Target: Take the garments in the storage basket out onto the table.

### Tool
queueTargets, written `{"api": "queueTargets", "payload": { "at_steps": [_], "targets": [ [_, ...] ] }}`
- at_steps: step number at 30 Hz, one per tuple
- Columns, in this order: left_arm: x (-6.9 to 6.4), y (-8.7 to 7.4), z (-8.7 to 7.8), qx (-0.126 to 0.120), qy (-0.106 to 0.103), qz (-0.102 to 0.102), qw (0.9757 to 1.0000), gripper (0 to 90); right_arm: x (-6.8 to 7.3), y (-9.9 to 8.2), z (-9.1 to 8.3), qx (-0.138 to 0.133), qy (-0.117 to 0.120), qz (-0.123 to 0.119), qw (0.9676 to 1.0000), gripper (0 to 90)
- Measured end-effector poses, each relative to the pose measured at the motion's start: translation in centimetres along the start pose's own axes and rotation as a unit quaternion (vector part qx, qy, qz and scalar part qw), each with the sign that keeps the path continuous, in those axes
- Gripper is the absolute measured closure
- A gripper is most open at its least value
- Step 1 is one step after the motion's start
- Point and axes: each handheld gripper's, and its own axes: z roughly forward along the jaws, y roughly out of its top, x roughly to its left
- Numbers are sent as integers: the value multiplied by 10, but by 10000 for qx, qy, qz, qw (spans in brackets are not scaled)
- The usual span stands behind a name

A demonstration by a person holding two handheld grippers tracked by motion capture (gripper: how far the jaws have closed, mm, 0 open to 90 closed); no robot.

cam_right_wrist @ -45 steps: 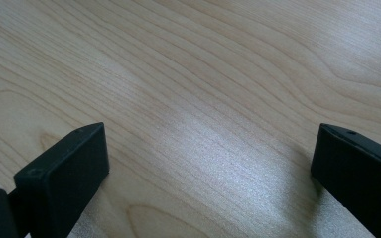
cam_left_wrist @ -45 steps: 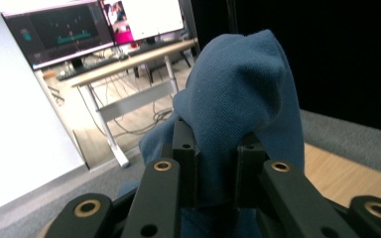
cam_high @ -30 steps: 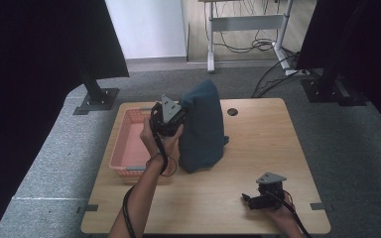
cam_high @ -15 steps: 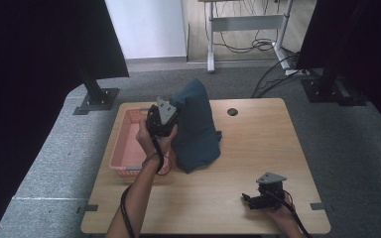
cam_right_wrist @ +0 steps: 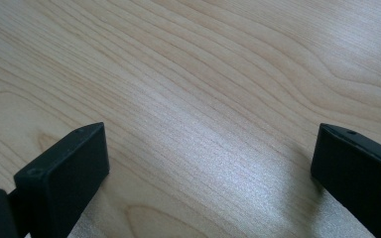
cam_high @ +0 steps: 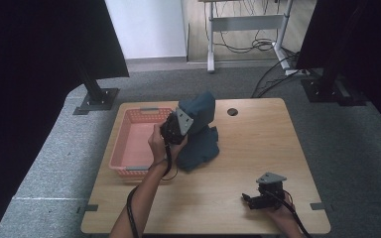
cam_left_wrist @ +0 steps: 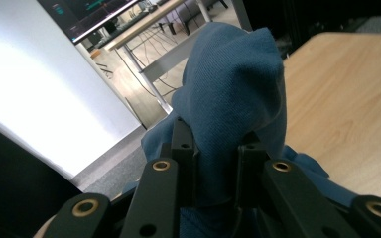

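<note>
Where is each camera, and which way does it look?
High view: above the table, looking down; forearms, left gripper, right gripper.
Left gripper view: on the left gripper, jaws pinching the blue cloth.
Right gripper view: on the right gripper, jaws apart over wood.
Shared: the cloth and table.

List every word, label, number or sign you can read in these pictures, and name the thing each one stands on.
No text here can be read.
Monitor beyond the table in the left gripper view: coloured marks on a dark screen, too small and blurred to read.
Blue cloth, pink basket, wooden table, left tool and right tool: no print, label or sign visible.
</note>
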Motion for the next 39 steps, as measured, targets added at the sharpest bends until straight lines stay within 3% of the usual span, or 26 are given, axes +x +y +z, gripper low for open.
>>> {"api": "queueTargets", "payload": {
  "at_steps": [6,10,16,24,34,39],
  "targets": [
    [-21,-10,12,287,-149,369,9988,761,0,0,0,1,0,-2,10000,10],
    [-29,-21,20,459,-255,458,9976,759,0,0,0,8,4,12,10000,10],
    [-38,-33,26,596,-574,250,9963,751,0,0,0,7,2,-12,10000,10],
    [-43,-42,28,726,-784,153,9942,745,0,0,0,11,2,-8,10000,9],
    [-53,-51,27,748,-1167,-111,9903,721,0,0,0,6,2,-3,10000,10],
    [-52,-56,27,722,-1380,-352,9872,708,0,0,0,6,2,-8,10000,10]
  ]
}}
